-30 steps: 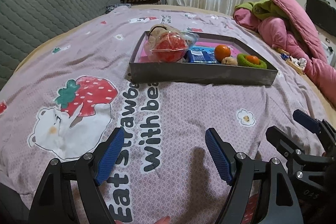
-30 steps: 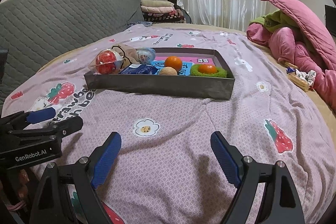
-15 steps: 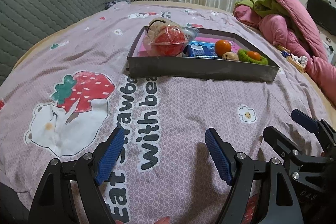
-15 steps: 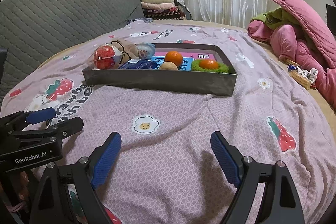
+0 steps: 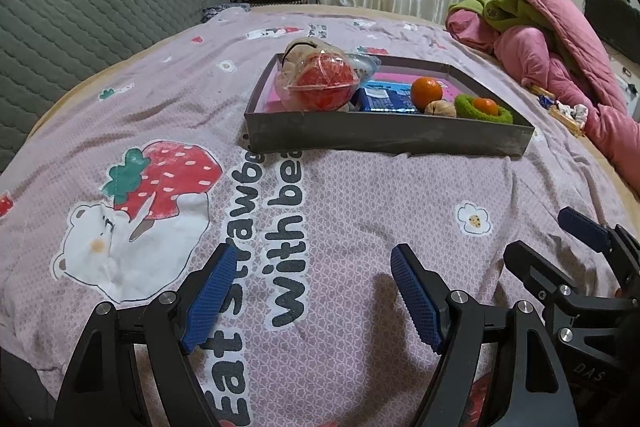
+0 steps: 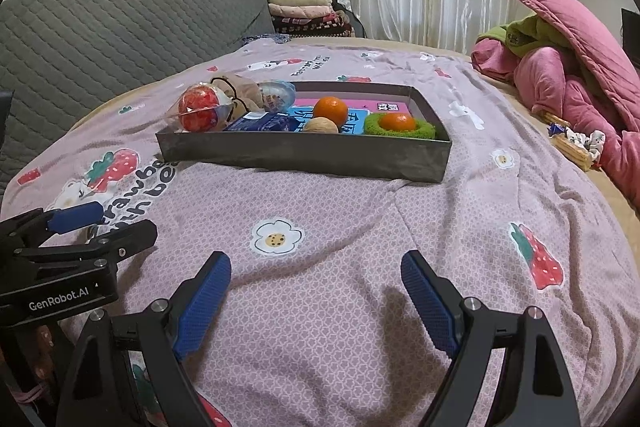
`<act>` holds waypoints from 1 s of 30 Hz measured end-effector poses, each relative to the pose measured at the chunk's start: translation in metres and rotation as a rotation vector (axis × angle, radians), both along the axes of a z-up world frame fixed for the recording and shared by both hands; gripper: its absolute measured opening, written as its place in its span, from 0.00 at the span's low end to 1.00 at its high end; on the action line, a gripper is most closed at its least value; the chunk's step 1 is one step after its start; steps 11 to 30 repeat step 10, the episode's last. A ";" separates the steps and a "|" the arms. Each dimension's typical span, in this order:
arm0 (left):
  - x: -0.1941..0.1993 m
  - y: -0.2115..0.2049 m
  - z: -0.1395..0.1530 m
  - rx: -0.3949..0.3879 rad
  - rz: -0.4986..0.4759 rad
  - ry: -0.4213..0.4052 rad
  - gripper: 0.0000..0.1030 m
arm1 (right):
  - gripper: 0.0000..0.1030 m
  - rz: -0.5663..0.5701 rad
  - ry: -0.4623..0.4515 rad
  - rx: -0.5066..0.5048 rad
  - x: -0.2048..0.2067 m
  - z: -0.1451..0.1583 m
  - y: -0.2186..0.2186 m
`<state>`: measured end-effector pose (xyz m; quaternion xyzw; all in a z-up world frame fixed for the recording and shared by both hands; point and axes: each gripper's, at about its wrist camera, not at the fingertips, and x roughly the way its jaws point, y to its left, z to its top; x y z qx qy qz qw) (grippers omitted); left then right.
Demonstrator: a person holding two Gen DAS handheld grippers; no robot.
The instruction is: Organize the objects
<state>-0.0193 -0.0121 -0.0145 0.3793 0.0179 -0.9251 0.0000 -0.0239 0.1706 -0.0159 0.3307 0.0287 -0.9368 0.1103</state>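
Tray [image 5: 384, 139] sits on the bed [image 5: 360, 211], on the pink strawberry-print cover, at roughly 12 o'clock from both grippers and well apart from them. Contents, left wrist view: red ball in clear wrap [image 5: 323, 85] at the tray's 9 o'clock end, leaning on a beige plush [image 5: 298, 55]; blue packet [image 5: 386, 100] mid-tray; orange [image 5: 426, 92] just at its 3 o'clock; walnut [image 5: 440, 107] touching the near wall; green ring [image 5: 482, 109] at the 3 o'clock end with a smaller orange [image 5: 485, 105] seated in it.

Left gripper [image 5: 310, 287]: fingers spread wide, nothing between them, only the bed cover below. Right gripper [image 6: 316, 291]: same, fingers wide apart and empty, over the cover near the printed flower [image 6: 276, 236]. Each gripper shows in the other's view, side by side, apart.

Pink quilt heap [image 6: 568, 83] lies at 2 o'clock off the tray, grey quilted headboard [image 6: 120, 27] at 10 o'clock.
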 end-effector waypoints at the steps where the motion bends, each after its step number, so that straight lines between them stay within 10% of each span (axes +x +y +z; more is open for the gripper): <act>1: 0.000 0.000 0.000 0.002 -0.001 -0.001 0.78 | 0.84 0.001 0.001 -0.001 0.000 0.000 0.000; 30: 0.001 -0.002 -0.001 0.010 -0.001 0.004 0.78 | 0.84 0.000 -0.001 0.002 0.001 0.001 -0.001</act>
